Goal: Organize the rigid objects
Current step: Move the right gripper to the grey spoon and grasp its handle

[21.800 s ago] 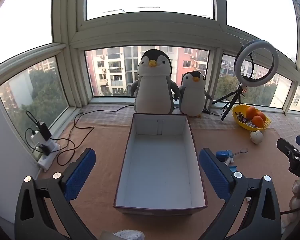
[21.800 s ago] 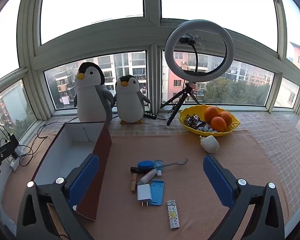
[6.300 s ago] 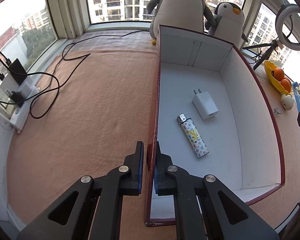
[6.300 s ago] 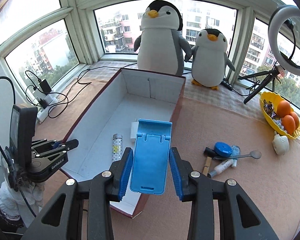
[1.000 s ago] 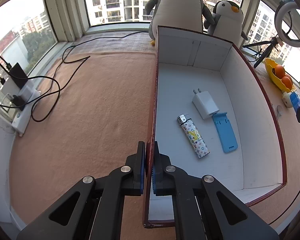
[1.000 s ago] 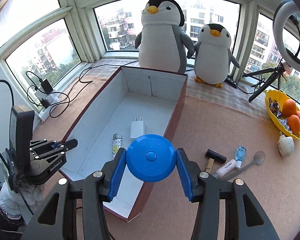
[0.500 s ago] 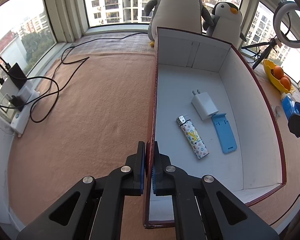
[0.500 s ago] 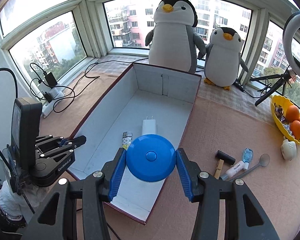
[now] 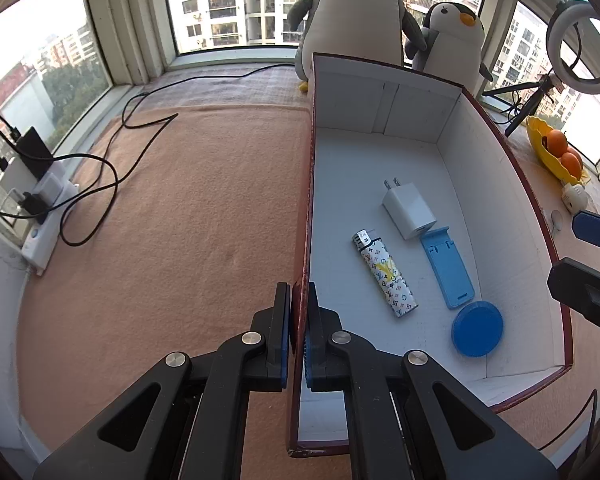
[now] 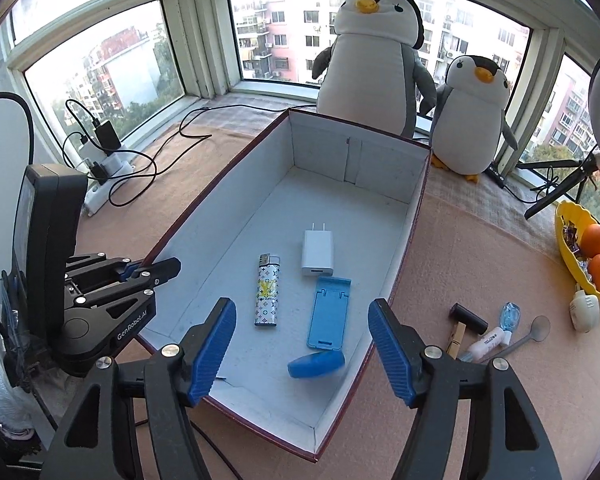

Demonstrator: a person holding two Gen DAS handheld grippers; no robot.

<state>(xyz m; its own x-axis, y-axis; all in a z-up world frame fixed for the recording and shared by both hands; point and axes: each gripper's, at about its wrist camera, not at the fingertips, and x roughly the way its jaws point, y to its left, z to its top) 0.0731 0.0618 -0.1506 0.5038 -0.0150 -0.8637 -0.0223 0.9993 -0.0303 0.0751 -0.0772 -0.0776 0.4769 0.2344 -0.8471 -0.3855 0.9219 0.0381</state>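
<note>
A long cardboard box (image 10: 220,184) with white inner walls (image 9: 380,100) lies on the tan mat. My left gripper (image 9: 299,332) is shut on its left wall, and it also shows in the right wrist view as the left gripper (image 10: 140,270). On the box floor lie a white charger (image 10: 318,253), a patterned lighter (image 10: 267,290), a blue phone stand (image 10: 329,312) and a blue round disc (image 10: 316,363). The disc sits tilted near the right wall, free of my pads. My right gripper (image 10: 301,308) hovers above the box's near end with its jaws opening and nothing between them.
To the right of the box, on the mat, lie a small mallet (image 10: 466,322), a white tube (image 10: 486,344) and a spoon (image 10: 528,338). A yellow fruit bowl (image 10: 572,256) and a tripod (image 10: 560,188) stand farther right. Two plush penguins (image 10: 370,64) stand behind the box, and a power strip with cables (image 10: 108,168) lies at the left.
My right gripper moved over the box with the blue disc, then its jaws spread and the disc dropped onto the box floor by the phone stand. The left gripper kept its grip.
</note>
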